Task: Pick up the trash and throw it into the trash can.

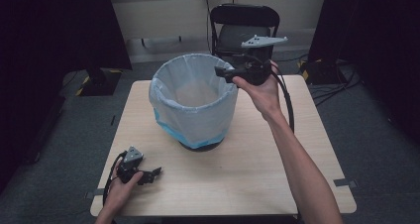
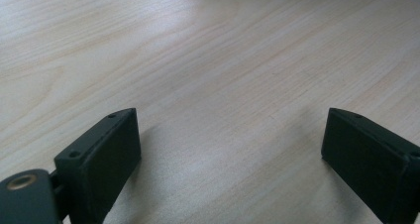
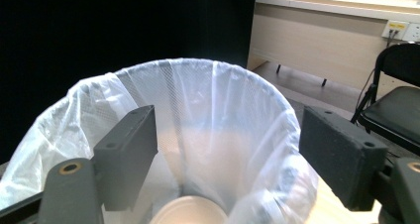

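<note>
Pale wood-grain table (image 1: 257, 179) on a grey floor, dark curtains at both sides, a black folding chair (image 1: 244, 28) behind the far edge. On the table, towards the far middle, a round bin (image 1: 193, 102) lined with a translucent white bag — bag folded over the rim, hanging down the outer wall, a blue band near the bottom, a dark base beneath.

Right forearm reaching up from the bottom edge, stretched diagonally across the table, wrist bent back, right hand (image 1: 262, 87) wrapped around the right gripper (image 1: 221, 71) from below. Held raised at the bin's far-right rim, jaws pointing left over the opening, grey three-cornered plate on top, black cable looping down beside the wrist. From the right gripper view: right gripper (image 3: 228, 154) spread wide, nothing between the jaws, looking down into the bin (image 3: 198, 110), a pale round bottom just visible inside; chair (image 3: 391, 100) off to the side.

Left hand (image 1: 121, 182) low at the near-left corner of the table, resting on or just above the surface — cannot tell which. Fingers closed around the left gripper (image 1: 152, 174), jaws pointing right, well apart from the bin. From the left gripper view: left gripper (image 2: 230, 149) also wide open, empty, close above bare wood (image 2: 208, 60), shadows under both jaws.
</note>
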